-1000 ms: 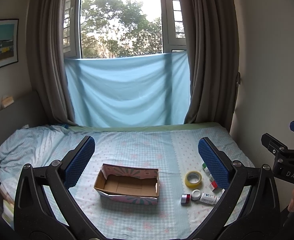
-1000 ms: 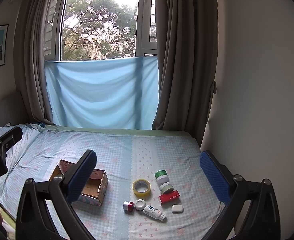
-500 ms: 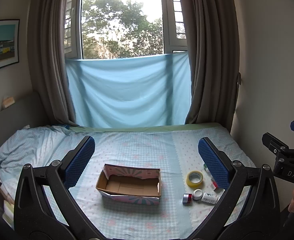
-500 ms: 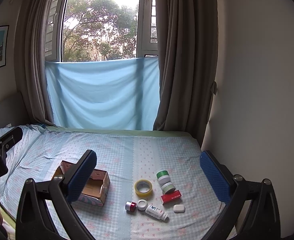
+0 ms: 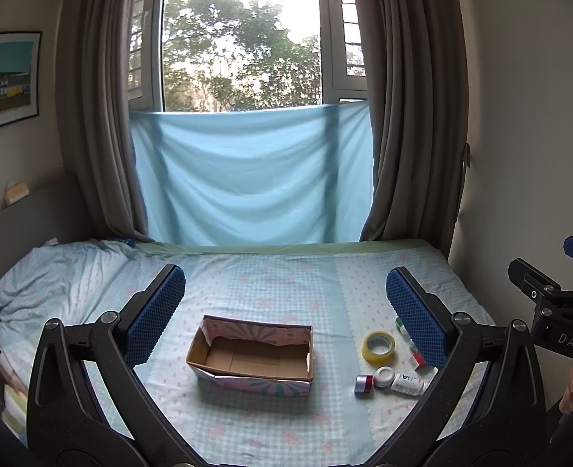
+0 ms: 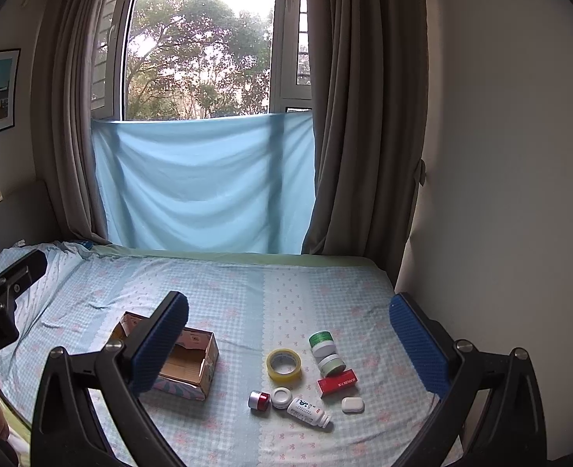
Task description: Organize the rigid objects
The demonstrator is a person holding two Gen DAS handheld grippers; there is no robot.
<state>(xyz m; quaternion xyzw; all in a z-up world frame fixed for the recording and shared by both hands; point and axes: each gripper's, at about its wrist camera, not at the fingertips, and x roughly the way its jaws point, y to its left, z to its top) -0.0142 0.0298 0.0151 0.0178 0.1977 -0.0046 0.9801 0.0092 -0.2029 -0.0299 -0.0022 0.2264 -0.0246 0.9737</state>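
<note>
The task looks not yet begun. The box (image 5: 252, 354) stands empty on the bed (image 6: 247, 292), towards its near edge. All the small things lie beside it, nearer the right edge: tape (image 6: 284, 364), two green jars (image 6: 322, 343), red carton (image 6: 337, 381), bottle (image 6: 308, 411), soap (image 6: 352, 404). The left gripper (image 5: 282, 311) and right gripper (image 6: 286, 334) hang above, fingers wide, holding nothing.

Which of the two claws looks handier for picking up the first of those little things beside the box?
Probably the right claw: the tape roll and jars lie straight between its open fingers. The left claw, also open, faces the empty cardboard box instead.
</note>
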